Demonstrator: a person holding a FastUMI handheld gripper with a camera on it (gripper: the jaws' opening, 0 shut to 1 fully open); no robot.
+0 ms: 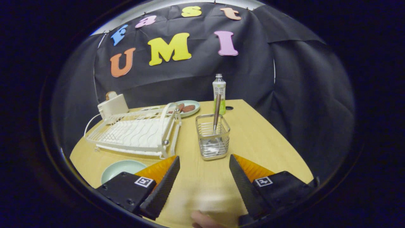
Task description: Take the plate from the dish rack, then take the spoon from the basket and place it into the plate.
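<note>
Toaster (113,106) housing, pale and boxy with a slice of bread poking out of the top, is sitting at the far left back of the wooden surface (259,139), its cord looping down beside it. Just in front of it, a white wire dish rack (134,134) is lying with its ribbed drain tray showing and its slots carrying nothing. Nearer, a pale green plate (120,167) is resting flat on the surface, just beside the gripper's left finger and partly hidden behind it. Behind the rack's far corner, a second pale plate (190,107) is holding brownish pieces of food. Moving right, a square wire basket (212,136) is standing upright just ahead of the fingers, and a spoon (216,118) is leaning inside it, bowl down and brown handle sticking up. Behind the basket, a clear bottle (219,93) of greenish drink is standing. The gripper (204,163) is hovering low over the surface with its fingers spread wide, holding nothing.
</note>
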